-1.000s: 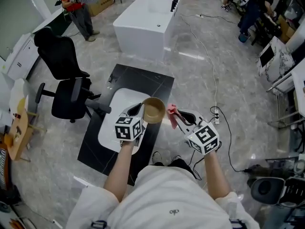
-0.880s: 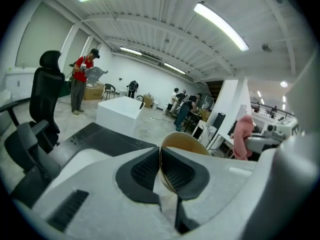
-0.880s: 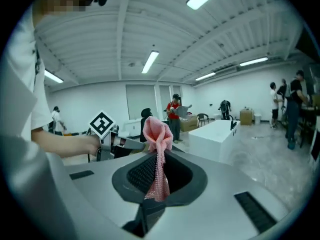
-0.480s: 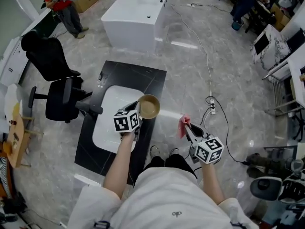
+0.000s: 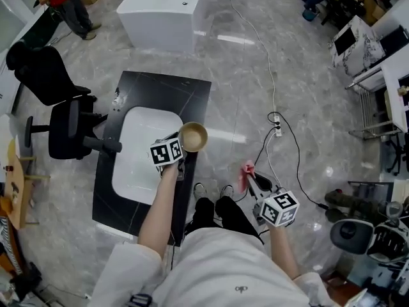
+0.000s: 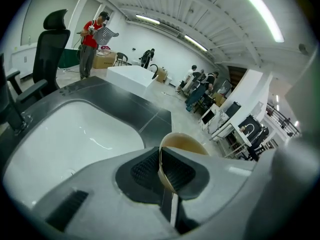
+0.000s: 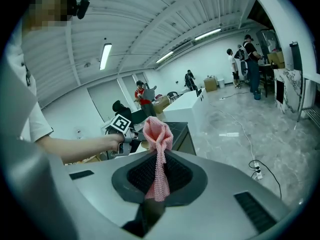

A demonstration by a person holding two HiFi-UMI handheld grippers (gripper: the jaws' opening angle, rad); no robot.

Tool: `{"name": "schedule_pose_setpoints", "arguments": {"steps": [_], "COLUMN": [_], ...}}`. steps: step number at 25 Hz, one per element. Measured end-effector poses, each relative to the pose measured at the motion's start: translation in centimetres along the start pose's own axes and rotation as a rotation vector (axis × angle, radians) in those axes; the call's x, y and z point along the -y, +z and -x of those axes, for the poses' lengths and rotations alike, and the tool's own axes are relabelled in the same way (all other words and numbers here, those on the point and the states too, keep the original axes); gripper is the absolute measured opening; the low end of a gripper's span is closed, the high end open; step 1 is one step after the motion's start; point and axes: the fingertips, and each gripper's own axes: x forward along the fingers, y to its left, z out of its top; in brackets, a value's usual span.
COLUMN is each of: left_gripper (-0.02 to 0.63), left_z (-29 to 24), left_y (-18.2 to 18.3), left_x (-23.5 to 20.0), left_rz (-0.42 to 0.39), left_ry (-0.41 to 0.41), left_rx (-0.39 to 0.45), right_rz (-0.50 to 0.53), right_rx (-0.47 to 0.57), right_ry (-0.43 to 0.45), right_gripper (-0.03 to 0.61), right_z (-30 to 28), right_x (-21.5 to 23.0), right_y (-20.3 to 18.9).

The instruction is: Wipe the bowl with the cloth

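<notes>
My left gripper [image 5: 181, 147] [image 6: 161, 171] is shut on the rim of a tan bowl [image 5: 193, 136] [image 6: 181, 145]. It holds the bowl over the right edge of the black counter [image 5: 192, 101], beside the white sink basin [image 5: 137, 146] [image 6: 65, 134]. My right gripper [image 5: 250, 179] [image 7: 159, 171] is shut on a pink cloth [image 5: 245, 175] [image 7: 158, 136], whose bunched top sticks up past the pads. It hangs over the floor to the right of the counter, well apart from the bowl.
A black office chair [image 5: 51, 107] stands left of the counter. A white block-shaped unit [image 5: 163, 5] stands beyond it. A cable and power strip [image 5: 276, 130] lie on the grey marble floor at the right. People stand far off.
Both grippers have dropped lower. The left one brought the bowl down to the counter's right edge. The right one swung away from the bowl, down and to the right, with the cloth.
</notes>
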Motion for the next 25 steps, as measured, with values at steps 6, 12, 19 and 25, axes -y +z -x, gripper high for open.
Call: {"name": "schedule_pose_setpoints", "arguments": {"steps": [6, 12, 19, 25], "left_gripper": [0.025, 0.026, 0.026, 0.026], "left_z": [-2.1, -3.1, -3.7, -3.9], "left_y": [-1.3, -1.4, -1.9, -2.3], "left_x": [-1.6, -2.3, -2.7, -2.9], "left_rz": [0.042, 0.058, 0.059, 0.059], "left_ry": [0.043, 0.060, 0.068, 0.063], "left_rx": [-0.032, -0.036, -0.050, -0.063], "right_rz": [0.011, 0.009, 0.009, 0.010], "right_rx": [-0.038, -0.059, -0.067, -0.070], "right_ry": [0.009, 0.011, 0.019, 0.028], "right_gripper": [0.026, 0.026, 0.026, 0.026], "right_z": [-0.6, -0.8, -1.3, -1.5], "right_x": [0.2, 0.6, 1.0, 1.0], "right_y": [-0.5, -0.7, -0.4, -0.4]}}
